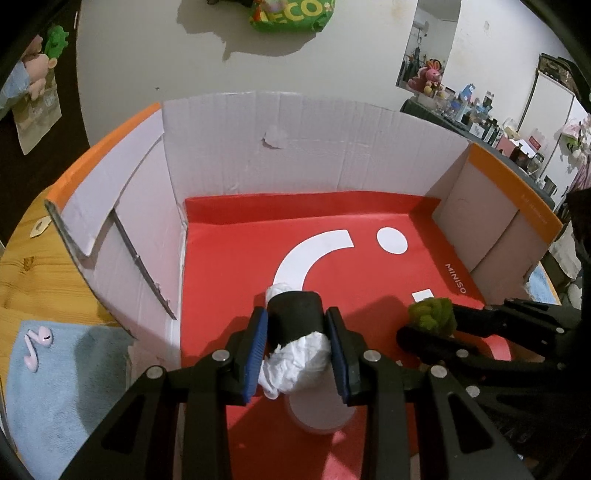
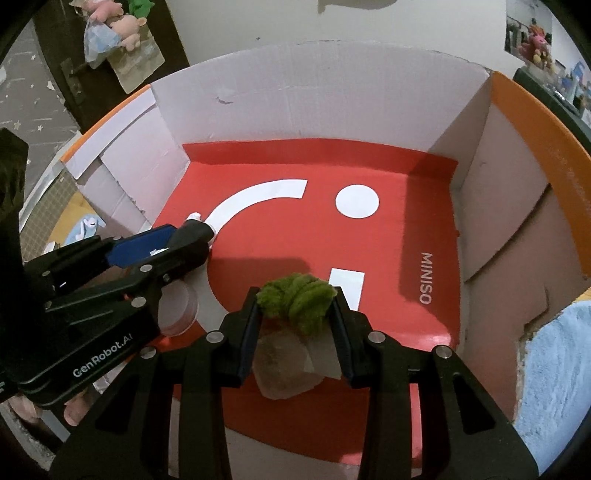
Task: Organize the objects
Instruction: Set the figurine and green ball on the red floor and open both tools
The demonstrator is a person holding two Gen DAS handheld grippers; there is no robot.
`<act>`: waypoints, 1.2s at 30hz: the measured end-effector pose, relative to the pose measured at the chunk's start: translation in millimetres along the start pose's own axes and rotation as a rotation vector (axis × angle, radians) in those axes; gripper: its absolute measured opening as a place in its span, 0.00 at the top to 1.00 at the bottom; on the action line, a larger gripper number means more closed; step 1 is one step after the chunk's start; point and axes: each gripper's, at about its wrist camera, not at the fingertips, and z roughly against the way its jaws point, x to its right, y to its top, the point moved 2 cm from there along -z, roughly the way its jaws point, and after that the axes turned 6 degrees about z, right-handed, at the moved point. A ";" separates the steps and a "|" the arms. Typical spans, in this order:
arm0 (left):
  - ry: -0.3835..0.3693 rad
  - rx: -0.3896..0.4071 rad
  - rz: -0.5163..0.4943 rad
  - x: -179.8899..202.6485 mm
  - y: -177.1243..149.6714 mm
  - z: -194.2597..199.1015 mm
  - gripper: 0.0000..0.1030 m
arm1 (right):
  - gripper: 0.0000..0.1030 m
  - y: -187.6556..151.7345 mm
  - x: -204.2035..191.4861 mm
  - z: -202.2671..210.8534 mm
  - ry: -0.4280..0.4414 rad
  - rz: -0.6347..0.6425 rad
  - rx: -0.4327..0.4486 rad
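My left gripper (image 1: 295, 325) is shut on a black tube stuffed with white crumpled paper (image 1: 293, 319), held inside an open cardboard box (image 1: 295, 147) over its red floor sheet (image 1: 369, 266). My right gripper (image 2: 295, 306) is shut on a green mossy tuft atop a clear plastic wrap (image 2: 295, 301), also inside the box (image 2: 332, 92), to the right of the left gripper (image 2: 173, 240). From the left wrist view the right gripper (image 1: 428, 321) shows at the right with the green tuft (image 1: 432, 314). A flat round white disc (image 1: 321, 413) lies on the red sheet under the left gripper.
The box has tall white walls with orange rims (image 2: 546, 147). Outside it, a blue towel (image 1: 55, 387) holds pink earphones (image 1: 37, 347) on a wooden table (image 1: 26, 266). Another blue towel (image 2: 554, 369) lies right of the box. A green bag (image 1: 291, 14) hangs behind.
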 end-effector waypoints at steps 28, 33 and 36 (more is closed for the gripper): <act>-0.016 0.015 0.018 -4.2 0.3 7.2 0.61 | 0.55 1.6 -5.4 10.9 0.027 0.011 0.034; -0.009 0.041 0.007 -1.4 0.0 17.5 0.54 | 0.55 1.0 -8.7 15.2 0.025 0.016 0.046; -0.003 0.050 0.005 -0.8 -1.5 22.6 0.53 | 0.53 0.5 -11.1 18.7 0.026 0.018 0.056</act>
